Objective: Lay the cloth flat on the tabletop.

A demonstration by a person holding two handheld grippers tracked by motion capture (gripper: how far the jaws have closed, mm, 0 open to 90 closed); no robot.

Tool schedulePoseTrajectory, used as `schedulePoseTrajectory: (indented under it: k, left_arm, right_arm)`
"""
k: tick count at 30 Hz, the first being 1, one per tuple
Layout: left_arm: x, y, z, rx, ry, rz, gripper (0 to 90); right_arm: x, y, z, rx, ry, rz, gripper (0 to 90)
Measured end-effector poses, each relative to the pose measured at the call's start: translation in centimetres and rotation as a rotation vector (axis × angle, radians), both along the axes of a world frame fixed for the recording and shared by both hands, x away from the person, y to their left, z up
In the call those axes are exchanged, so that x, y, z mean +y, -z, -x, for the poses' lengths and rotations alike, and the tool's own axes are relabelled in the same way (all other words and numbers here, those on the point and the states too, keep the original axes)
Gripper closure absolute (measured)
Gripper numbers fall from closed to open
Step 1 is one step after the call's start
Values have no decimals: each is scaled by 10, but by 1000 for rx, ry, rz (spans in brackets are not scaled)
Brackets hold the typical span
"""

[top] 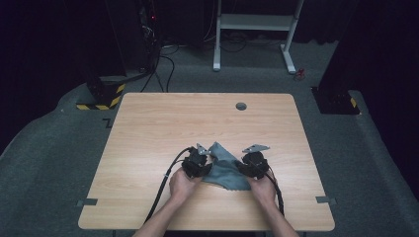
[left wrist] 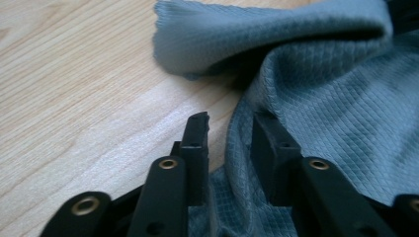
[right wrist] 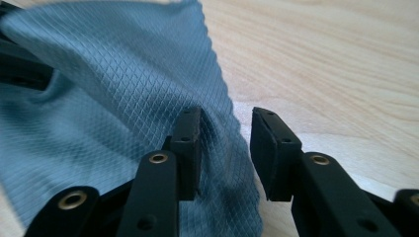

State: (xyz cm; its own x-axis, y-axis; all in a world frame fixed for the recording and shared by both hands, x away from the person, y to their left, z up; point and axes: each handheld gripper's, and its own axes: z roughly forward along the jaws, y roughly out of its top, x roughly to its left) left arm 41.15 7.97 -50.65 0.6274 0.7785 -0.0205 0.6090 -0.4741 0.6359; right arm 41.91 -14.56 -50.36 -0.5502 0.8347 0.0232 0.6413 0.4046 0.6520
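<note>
1. Near the front edge of the tabletop [top: 148,123], I've got a grey-blue cloth [top: 225,168] lying rumpled between my two hands, with one corner pointing away from me.
2. My left gripper [top: 200,165] sits at the cloth's left edge. From the left gripper view, its jaws stand partly apart with a ridge of cloth [left wrist: 316,98] running up between them; the right-hand jaw is against the fabric, the left-hand one stands on bare wood. I see a gap, so I read no firm pinch.
3. My right gripper [top: 252,165] is at the cloth's right edge. Its own view has the jaws partly apart, the cloth's [right wrist: 108,98] edge lying between them and not squeezed.
4. Progress, as I judge it: both grippers are placed at opposite sides, but the cloth is neither flat nor neatly folded. Grasping and the actual spreading or folding are left to do.
5. View against view: the high view gives me the overall layout and both hands, but not the jaw gaps. The gripper views give the gaps, the diamond weave and a raised fold along the top of the left one.
</note>
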Motion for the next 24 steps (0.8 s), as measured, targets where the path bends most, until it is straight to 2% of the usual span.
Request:
schedulePoseTrajectory:
  k: [2,3,5,8,10,12,13,14,15,18,22,24]
  left_arm:
    - [0,0,1,-4,26,-12,727]
    - [0,0,2,-2,32,-9,758]
    - [0,0,2,0,46,-6,808]
    - [-1,-1,5,-25,50,-40,874]
    - [5,-5,8,-50,35,-21,878]
    - [14,-8,10,-55,17,8,879]
    - [20,-9,11,-37,14,45,880]
    - [23,-10,11,-25,13,56,878]
    - [23,-10,12,-25,14,51,877]
    - [23,-8,15,-4,21,44,853]
    - [23,-7,17,-3,24,50,771]
    - [25,-7,19,-6,15,63,752]
  right_arm:
    - [3,5,-2,20,-7,12,674]
    - [5,6,-1,0,-8,32,744]
    - [6,5,-1,5,-35,40,860]
    - [4,4,3,-13,-43,64,894]
    - [-1,3,8,-26,-30,64,894]
    - [-10,2,13,-36,-21,43,891]
    - [-14,2,16,-34,-13,37,888]
    - [-20,3,19,-20,-26,12,881]
    - [-21,4,21,-3,-32,2,850]
    - [-20,3,24,-15,-42,16,758]
    - [-22,-9,19,-46,-9,-78,744]
    - [-17,-13,12,-48,-14,-64,738]
